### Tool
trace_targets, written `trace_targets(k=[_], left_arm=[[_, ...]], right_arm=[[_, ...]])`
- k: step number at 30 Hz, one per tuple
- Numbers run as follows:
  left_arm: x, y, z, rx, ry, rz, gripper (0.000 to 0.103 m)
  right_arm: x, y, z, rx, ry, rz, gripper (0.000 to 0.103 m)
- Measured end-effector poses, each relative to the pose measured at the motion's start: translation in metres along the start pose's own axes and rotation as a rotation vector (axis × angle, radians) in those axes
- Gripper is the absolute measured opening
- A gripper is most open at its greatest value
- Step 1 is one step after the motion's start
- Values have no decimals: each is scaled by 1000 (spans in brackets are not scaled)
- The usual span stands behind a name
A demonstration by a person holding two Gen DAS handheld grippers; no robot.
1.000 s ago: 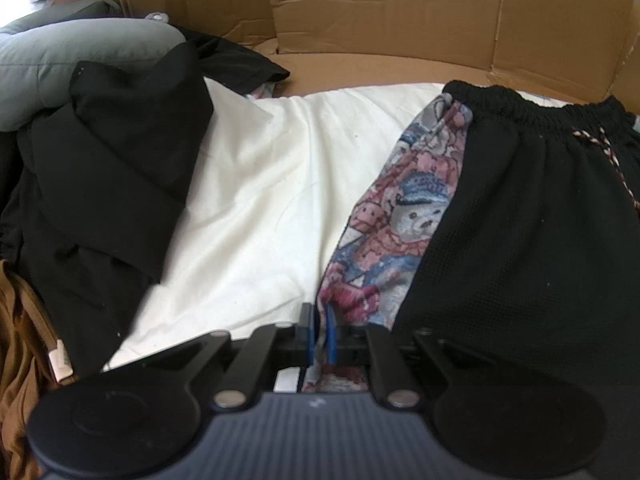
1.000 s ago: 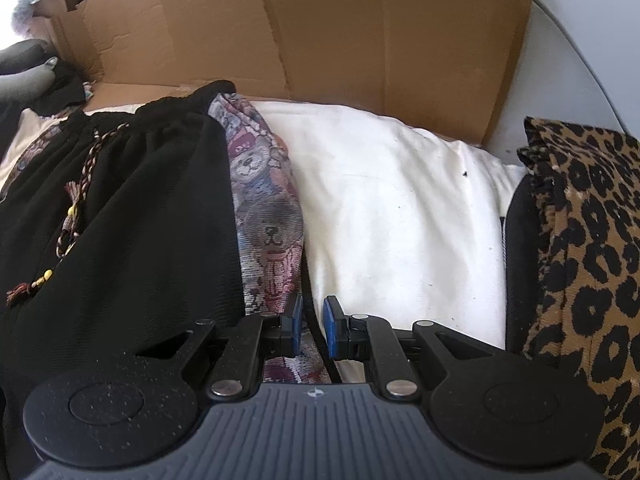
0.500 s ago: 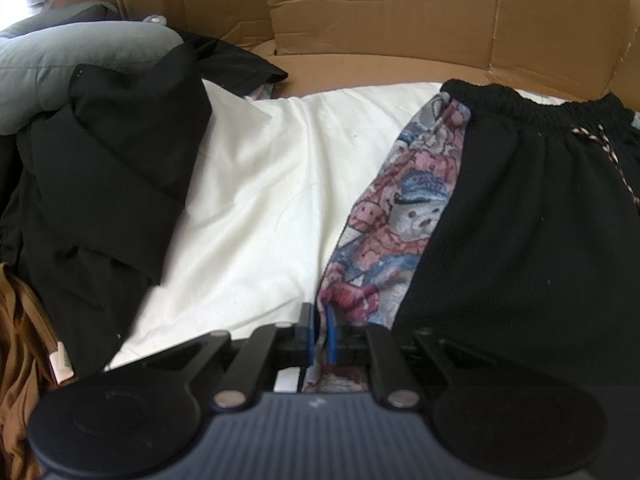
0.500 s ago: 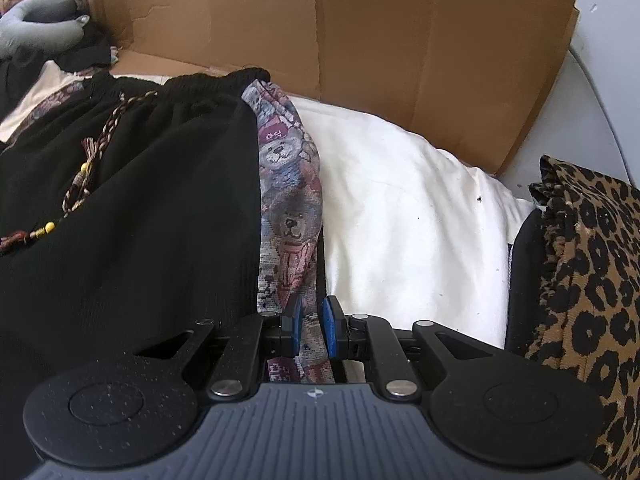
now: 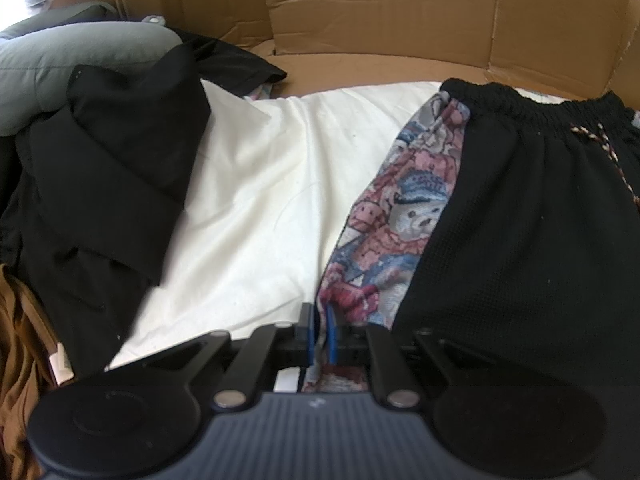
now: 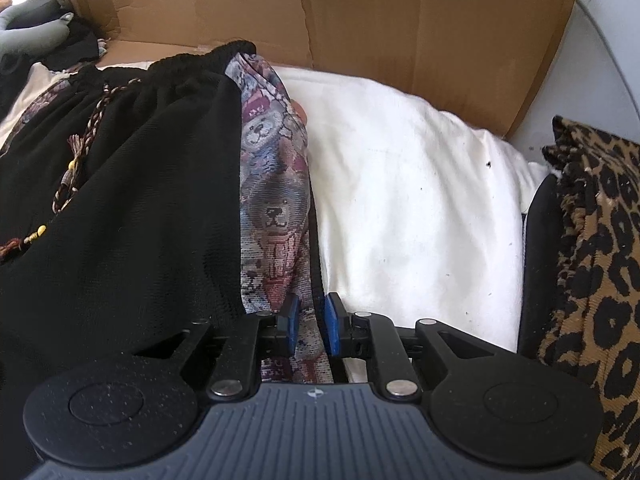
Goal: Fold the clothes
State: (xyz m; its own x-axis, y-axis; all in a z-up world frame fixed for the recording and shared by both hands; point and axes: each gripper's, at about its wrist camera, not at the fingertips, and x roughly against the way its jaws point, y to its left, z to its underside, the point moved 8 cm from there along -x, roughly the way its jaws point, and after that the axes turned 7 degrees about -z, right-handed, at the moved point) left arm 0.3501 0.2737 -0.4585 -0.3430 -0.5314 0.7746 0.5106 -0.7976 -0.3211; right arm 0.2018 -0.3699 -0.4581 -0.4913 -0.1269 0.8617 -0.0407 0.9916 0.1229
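While the left wrist view shows a heap of black clothes point(image 5: 100, 184) and a grey cushion point(image 5: 72, 64), only the right one shows a leopard-print fabric point(image 6: 592, 264). Black shorts point(image 5: 520, 240) with teddy-bear side panels point(image 6: 272, 208) lie on a white sheet point(image 5: 260, 200) before cardboard walls point(image 6: 400, 20). The left tool point(image 5: 319, 334) pinches one panel's edge; the right tool point(image 6: 312, 328), its jaws just eased apart, straddles the other panel.

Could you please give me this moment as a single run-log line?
stage: shorts flat on white sheet | left claw: shut on bear-print side panel | right claw: just been opening, opposite panel between jaws
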Motion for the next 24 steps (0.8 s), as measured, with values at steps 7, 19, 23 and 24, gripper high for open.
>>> trace_targets(k=[7,19,23,24], left_arm=[[-1,1,0,6,5,-6,8],[1,3,1,17,2,-9,7],[2,4,0,18,3,-12,6],[3,5,-1,19,2,-13,5]], right_arm=[[-6,-5,-5,-40,51,-41,22],[17,-9,-20,4,53,15,1],[25,-17,-20,9,33,67,1],[26,-19,-19,1,33,78,0]])
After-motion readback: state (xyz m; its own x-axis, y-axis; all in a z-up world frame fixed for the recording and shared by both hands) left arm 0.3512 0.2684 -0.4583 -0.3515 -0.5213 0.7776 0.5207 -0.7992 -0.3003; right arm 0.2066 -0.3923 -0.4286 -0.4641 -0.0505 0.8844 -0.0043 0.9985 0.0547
